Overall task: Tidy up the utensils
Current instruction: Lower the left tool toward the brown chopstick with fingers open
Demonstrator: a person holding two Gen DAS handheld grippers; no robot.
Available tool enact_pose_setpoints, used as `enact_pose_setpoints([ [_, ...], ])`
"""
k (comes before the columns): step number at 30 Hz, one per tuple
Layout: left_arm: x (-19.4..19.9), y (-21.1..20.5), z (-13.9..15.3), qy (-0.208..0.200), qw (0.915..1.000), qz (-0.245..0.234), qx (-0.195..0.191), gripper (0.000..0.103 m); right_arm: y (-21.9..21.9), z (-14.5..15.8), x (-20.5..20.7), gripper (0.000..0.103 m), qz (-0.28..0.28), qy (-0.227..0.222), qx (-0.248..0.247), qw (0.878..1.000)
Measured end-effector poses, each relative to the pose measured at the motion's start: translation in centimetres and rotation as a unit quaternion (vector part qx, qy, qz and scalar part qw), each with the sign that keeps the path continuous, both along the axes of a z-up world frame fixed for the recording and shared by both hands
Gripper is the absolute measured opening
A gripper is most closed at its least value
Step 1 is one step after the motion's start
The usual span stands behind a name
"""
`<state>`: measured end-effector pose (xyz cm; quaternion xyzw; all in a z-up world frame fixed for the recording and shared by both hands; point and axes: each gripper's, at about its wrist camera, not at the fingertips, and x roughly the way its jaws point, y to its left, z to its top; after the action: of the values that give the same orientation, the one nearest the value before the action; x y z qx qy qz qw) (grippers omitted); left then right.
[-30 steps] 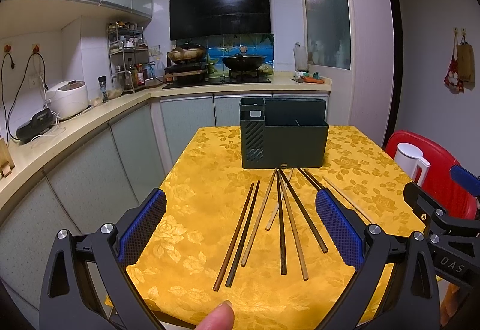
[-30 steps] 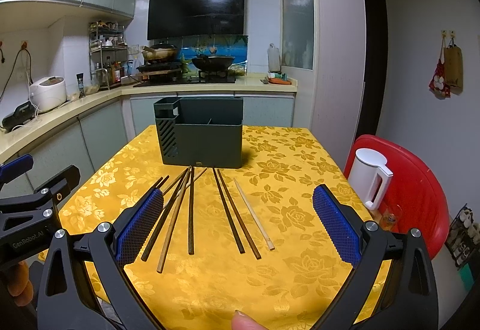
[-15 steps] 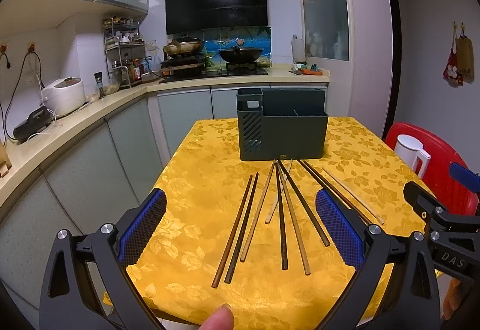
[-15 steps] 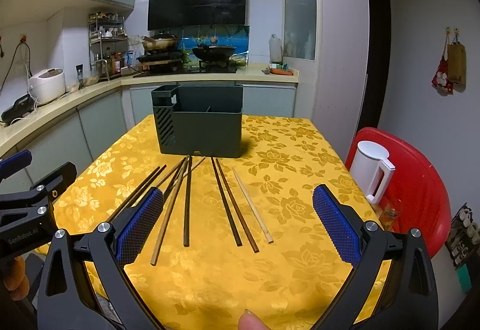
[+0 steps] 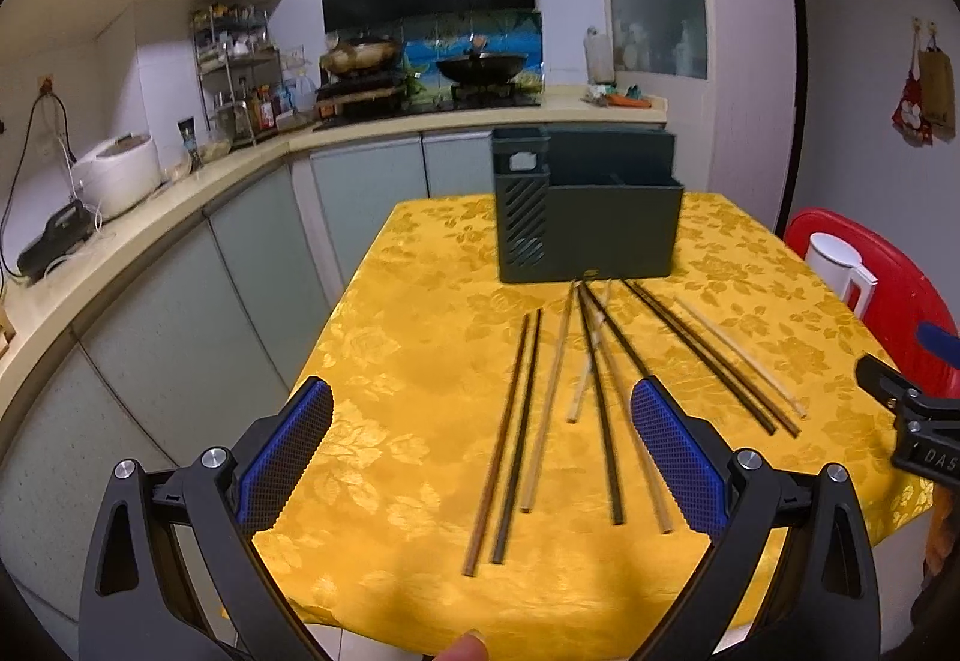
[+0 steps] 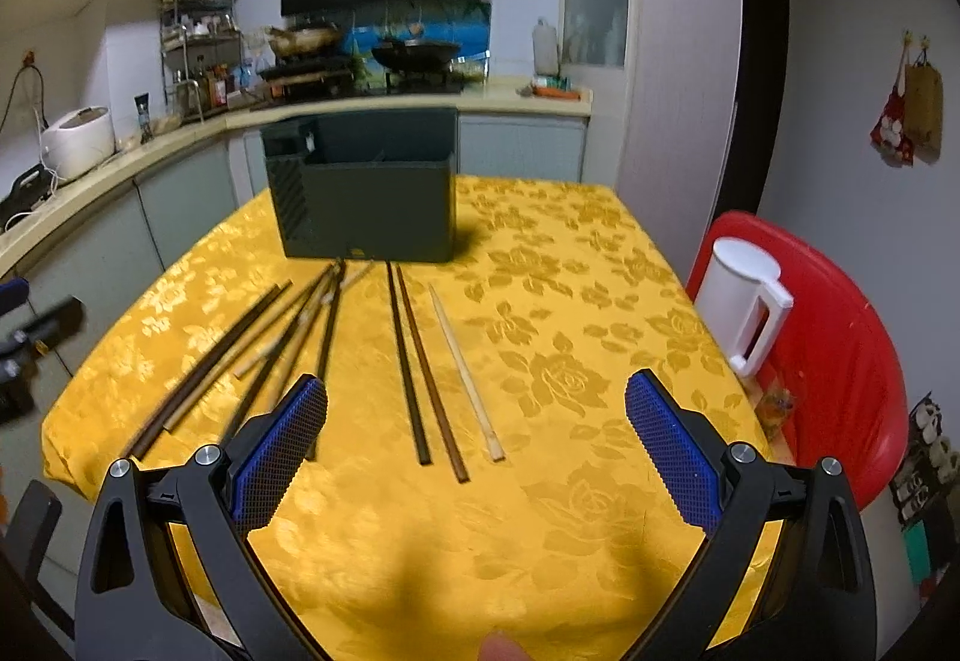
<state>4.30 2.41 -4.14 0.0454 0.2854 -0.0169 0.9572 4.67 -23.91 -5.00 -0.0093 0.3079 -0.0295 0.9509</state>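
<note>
"DAS" printed on right claw [image 5: 927, 424] body; rest cut off.

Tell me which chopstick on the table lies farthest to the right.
The pale chopstick, lying alone to the right of the dark pair. It is light and single; all the other chopsticks lie to its left on the yellow tablecloth.

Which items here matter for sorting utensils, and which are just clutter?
Job items:
loose wooden chopsticks on the yellow floral tablecloth
dark green plastic utensil holder

Lying about:
white plastic jug on the red plastic chair
white rice cooker
</note>
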Motion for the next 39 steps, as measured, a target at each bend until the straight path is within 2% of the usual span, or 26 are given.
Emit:
enact_pose_setpoints([
  [6,1.9,1.7,-1.3,0.025,0.9997,0.000,0.008,0.096,-1.1,-1.4,1.7,0.097,0.005,0.011,0.009,1.000],
  [11,2.8,2.8,-4.8,0.070,0.9975,-0.008,0.004,0.096,-1.1,-2.4,2.6,0.097,0.027,0.017,0.000,0.999],
  [14,3.1,3.2,-6.2,0.082,0.9965,-0.013,0.002,0.096,-1.0,-3.1,2.7,0.097,0.038,0.023,-0.004,0.999],
  [21,2.2,3.2,-8.9,0.107,0.9924,-0.040,0.047,0.096,-1.4,-4.7,3.1,0.097,0.038,0.043,0.004,0.998],
  [26,2.1,3.8,-9.3,0.117,0.9916,-0.034,0.044,0.096,-1.9,-5.4,3.0,0.097,0.030,0.049,0.011,0.998],
  [31,2.2,3.5,-10.1,0.128,0.9891,-0.038,0.061,0.096,-2.5,-5.6,2.9,0.097,0.021,0.051,0.018,0.998],
  [39,2.7,4.4,-10.2,0.132,0.9899,-0.023,0.048,0.096,-2.7,-5.8,2.8,0.097,0.021,0.049,0.019,0.998],
])
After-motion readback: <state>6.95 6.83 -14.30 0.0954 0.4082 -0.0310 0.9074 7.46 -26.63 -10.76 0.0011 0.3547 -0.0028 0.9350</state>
